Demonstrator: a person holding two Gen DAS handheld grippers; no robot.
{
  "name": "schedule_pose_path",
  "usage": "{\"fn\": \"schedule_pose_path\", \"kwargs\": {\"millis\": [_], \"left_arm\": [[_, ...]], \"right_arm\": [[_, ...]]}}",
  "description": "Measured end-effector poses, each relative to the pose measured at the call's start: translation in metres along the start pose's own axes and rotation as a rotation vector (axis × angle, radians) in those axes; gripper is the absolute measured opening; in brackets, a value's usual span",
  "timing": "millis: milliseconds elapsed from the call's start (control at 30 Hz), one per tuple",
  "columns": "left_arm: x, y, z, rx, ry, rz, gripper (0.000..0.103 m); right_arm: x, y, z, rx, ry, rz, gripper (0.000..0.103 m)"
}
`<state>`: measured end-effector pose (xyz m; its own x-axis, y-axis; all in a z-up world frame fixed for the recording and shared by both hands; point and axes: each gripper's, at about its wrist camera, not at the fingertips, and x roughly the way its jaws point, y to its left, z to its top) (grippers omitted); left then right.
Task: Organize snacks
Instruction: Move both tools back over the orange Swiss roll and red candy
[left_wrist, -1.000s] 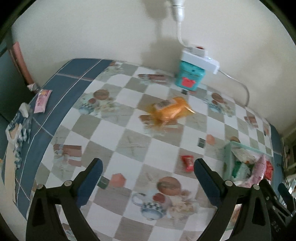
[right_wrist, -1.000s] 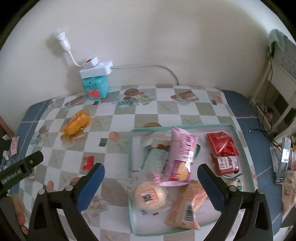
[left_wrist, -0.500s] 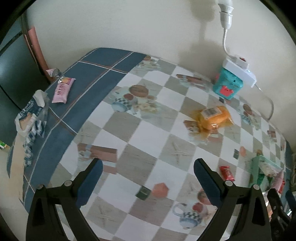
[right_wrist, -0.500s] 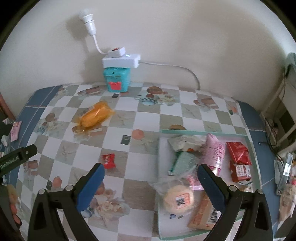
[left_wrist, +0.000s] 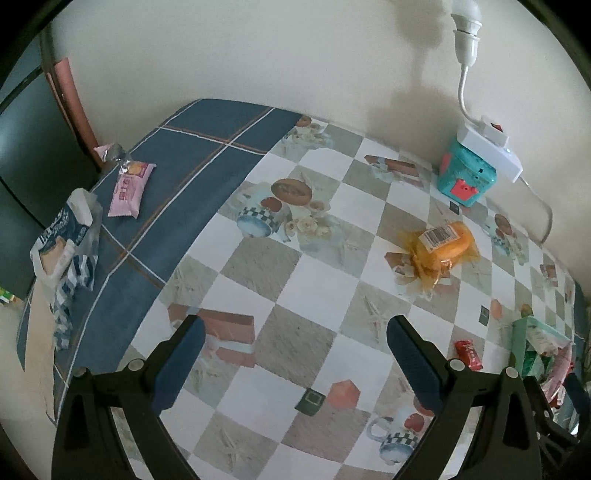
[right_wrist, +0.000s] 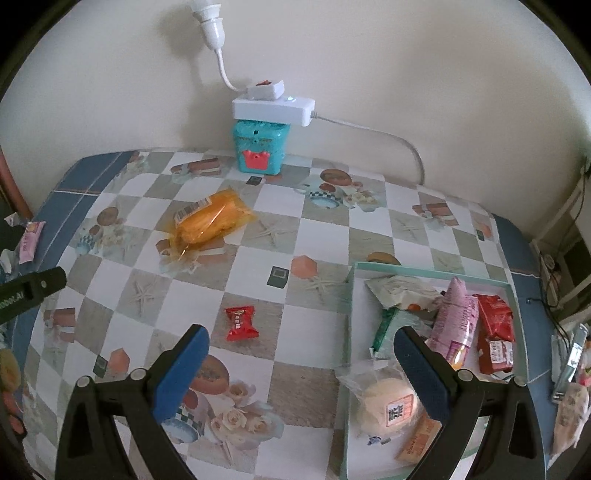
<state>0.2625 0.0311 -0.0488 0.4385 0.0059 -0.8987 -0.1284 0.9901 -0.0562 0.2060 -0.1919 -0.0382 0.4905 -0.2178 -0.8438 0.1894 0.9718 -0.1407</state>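
Observation:
A shallow green tray (right_wrist: 349, 314) at the table's right holds several snack packets; its corner shows in the left wrist view (left_wrist: 519, 341). Loose on the checked tablecloth lie an orange packet (right_wrist: 208, 219) (left_wrist: 441, 243), a small red packet (right_wrist: 241, 324) (left_wrist: 468, 355), and a pink packet (left_wrist: 130, 190) (right_wrist: 28, 240) at the far left edge. My left gripper (left_wrist: 291, 360) is open and empty above the table's left part. My right gripper (right_wrist: 301, 369) is open and empty, above the table between the red packet and the tray.
A teal box (right_wrist: 260, 151) with a white power strip (right_wrist: 273, 109) on top stands against the back wall. A blue-and-white bag (left_wrist: 62, 251) hangs at the table's left edge. A white shelf (right_wrist: 569, 251) stands to the right.
Both grippers have swung left: the left view now takes in the table's left edge, and the tray has slid right in the right view. Both stay open.

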Motion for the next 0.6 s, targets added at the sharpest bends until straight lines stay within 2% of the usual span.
{"fn": "schedule_pose_path", "kwargs": {"millis": [367,533,600], "left_arm": [[0.029,-0.006,0.005,0.004,0.031,-0.021,0.099],[0.043,-0.018,0.006,0.025,0.041,-0.038,0.099],[0.046,-0.02,0.007,0.027,0.044,-0.042,0.099]], "right_arm": [[0.046,0.003,0.01,0.078,0.059,0.075,0.102],[0.064,0.014,0.01,0.059,0.08,0.097,0.101],[0.072,0.023,0.008,0.032,0.086,0.107,0.097]]}}
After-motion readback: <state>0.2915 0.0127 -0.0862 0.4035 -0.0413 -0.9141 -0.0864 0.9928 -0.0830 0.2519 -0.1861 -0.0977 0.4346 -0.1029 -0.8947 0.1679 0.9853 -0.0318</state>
